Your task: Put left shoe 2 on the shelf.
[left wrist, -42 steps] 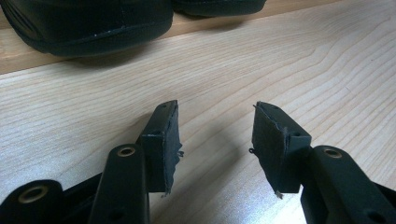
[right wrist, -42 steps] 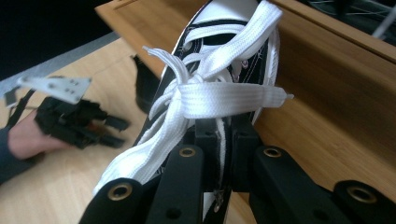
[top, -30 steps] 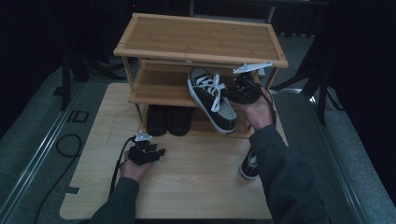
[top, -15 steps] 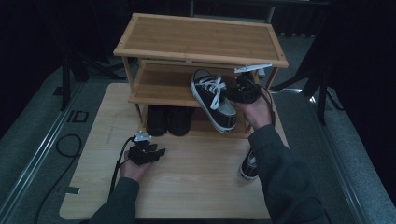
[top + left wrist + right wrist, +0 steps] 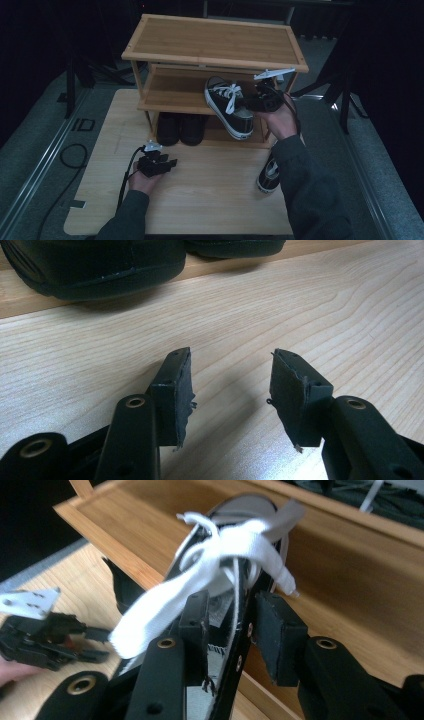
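A black sneaker (image 5: 227,107) with white laces lies tilted on the middle shelf (image 5: 170,95) of a wooden shoe rack (image 5: 215,42), its toe hanging over the front edge. My right gripper (image 5: 257,102) is at its heel end. Its jaws have just been opening. In the right gripper view the sneaker's collar (image 5: 240,630) stands between the pads of the right gripper (image 5: 232,612), with a gap beside the right pad (image 5: 275,630). My left gripper (image 5: 167,162) rests low on the table, open, with nothing between its pads (image 5: 177,385).
A second black sneaker (image 5: 269,175) stands on the wooden table (image 5: 210,200) by the right forearm. Dark shoes (image 5: 180,127) sit on the rack's bottom shelf, right in front of the left gripper (image 5: 231,365). Grey floor surrounds the table.
The right gripper's jaws have spread apart around the sneaker's collar. The sneaker has barely shifted on the shelf. The left hand has stayed still.
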A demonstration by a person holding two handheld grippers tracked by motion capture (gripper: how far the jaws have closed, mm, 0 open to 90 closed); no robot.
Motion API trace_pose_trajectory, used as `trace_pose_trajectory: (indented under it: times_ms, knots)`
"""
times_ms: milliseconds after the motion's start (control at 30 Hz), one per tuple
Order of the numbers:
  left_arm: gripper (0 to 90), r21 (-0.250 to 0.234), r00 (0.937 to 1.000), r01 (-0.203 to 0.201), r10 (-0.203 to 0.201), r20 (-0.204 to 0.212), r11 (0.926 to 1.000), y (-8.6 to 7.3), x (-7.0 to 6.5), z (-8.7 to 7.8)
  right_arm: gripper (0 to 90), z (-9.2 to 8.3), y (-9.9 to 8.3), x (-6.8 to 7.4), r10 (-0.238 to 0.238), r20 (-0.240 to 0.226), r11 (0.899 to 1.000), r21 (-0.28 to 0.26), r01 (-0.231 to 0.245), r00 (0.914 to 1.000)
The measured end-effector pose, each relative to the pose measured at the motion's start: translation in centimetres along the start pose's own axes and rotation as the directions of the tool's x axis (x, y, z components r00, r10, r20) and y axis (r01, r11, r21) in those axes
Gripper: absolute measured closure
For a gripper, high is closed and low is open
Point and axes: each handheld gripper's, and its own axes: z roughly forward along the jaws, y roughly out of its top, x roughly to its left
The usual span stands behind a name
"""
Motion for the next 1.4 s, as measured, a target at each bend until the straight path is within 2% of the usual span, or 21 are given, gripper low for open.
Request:
trace_pose_trajectory:
  times_ms: [200,267,400,467,567,633,700,867,1033,1200,1267,1400]
  knots:
    - [51.4,0.003,1.0,0.002,-0.002,-0.005,1.0,0.0,-0.1,0.0,65.0,-1.3,-0.2,-0.1,-0.015,0.022,1.0,-0.019,0.016,0.9996]
    - [51.9,0.006,0.9998,-0.002,0.002,-0.019,1.0,0.0,-0.3,0.0,65.1,-1.7,-0.5,-0.4,-0.013,0.028,0.999,-0.035,0.014,0.9995]
    - [56.1,0.015,0.9997,0.022,-0.022,-0.012,0.9997,0.2,-0.8,0.2,65.4,-2.3,-1.0,-0.8,-0.014,0.044,0.999,-0.03,0.015,0.9989]
    - [58.3,0.022,0.9998,0.002,-0.001,-0.022,0.9998,0.4,-1.5,0.4,65.6,-2.5,-1.2,-1.0,-0.018,0.058,1.0,-0.022,0.019,0.9982]
    - [60.5,0.008,0.9995,-0.03,0.03,-0.006,0.9995,1.1,-2.9,0.6,67.1,-2.9,-1.7,-1.4,-0.005,0.067,1.0,-0.027,0.007,0.9977]
    - [63.0,0.0,0.998,-0.063,0.063,-0.005,0.998,1.7,-3.8,0.8,71.7,-2.9,-2.0,-1.7,0.002,0.08,1.0,-0.023,-0.001,0.9968]
    - [66.4,-0.005,0.9967,-0.08,0.08,0.013,0.9968,2.4,-4.7,1.2,77.1,-2.8,-2.5,-2.0,-0.001,0.086,1.0,-0.005,0.002,0.9963]
    - [78.1,-0.001,0.9938,-0.111,0.111,0.007,0.9939,4.1,-6.4,2.7,87.8,-2.4,-3.7,-1.9,-0.014,0.1,0.999,0.036,0.01,0.9949]
    - [88.8,-0.001,0.9917,-0.125,0.125,-0.03,0.9921,5.7,-7.8,4.4,87.5,-2.2,-4.7,-1.9,-0.029,0.091,0.998,0.061,0.023,0.9955]
    - [89.9,-0.038,0.9894,-0.125,0.122,-0.079,0.9914,7.2,-8.6,5.9,84.7,-1.9,-5.6,-1.7,-0.025,0.067,0.997,0.078,0.02,0.9974]
    - [90.0,-0.05,0.9909,-0.114,0.11,-0.078,0.9922,7.6,-8.9,6.5,84.8,-1.7,-6.1,-1.5,-0.022,0.067,0.996,0.083,0.016,0.9975]
    - [90.0,-0.032,0.9878,-0.126,0.123,-0.096,0.9915,8.3,-9.5,8.1,85.0,-1.2,-7.2,-1.2,-0.013,0.049,0.995,0.096,0.009,0.9987]
